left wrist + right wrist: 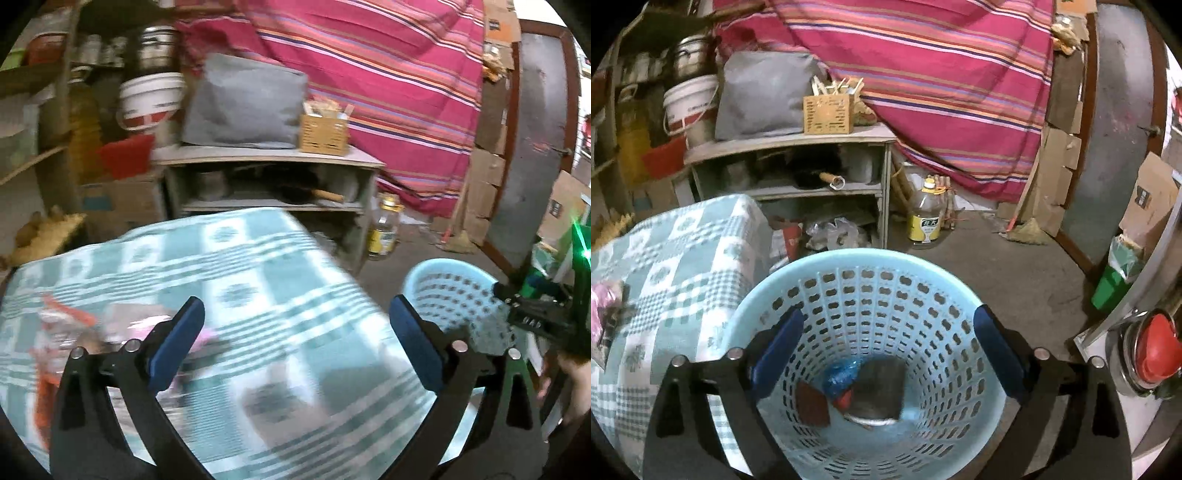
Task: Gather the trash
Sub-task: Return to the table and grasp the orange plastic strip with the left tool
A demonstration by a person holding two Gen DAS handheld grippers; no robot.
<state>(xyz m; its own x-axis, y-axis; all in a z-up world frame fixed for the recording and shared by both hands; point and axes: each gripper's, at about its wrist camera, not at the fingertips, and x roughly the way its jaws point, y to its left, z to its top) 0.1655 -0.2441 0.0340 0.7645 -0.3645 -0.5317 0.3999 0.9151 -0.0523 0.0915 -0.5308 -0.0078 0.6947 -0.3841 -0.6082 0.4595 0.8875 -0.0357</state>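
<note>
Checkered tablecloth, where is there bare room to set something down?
The checkered tablecloth is bare from its far corner to the blue laundry basket beside it. Its near-left part is crowded with pink and red wrappers, blurred. The basket bottom already holds trash.

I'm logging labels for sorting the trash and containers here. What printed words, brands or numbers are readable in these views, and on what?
Nothing reads with certainty.
Bottle on the floor: yellow label with two large characters, too blurred to quote.
White bucket: a line of grey print, too small to read.
Cardboard box at right: dark printed mark, illegible.
Wrappers in the blue basket: no legible print.
</note>
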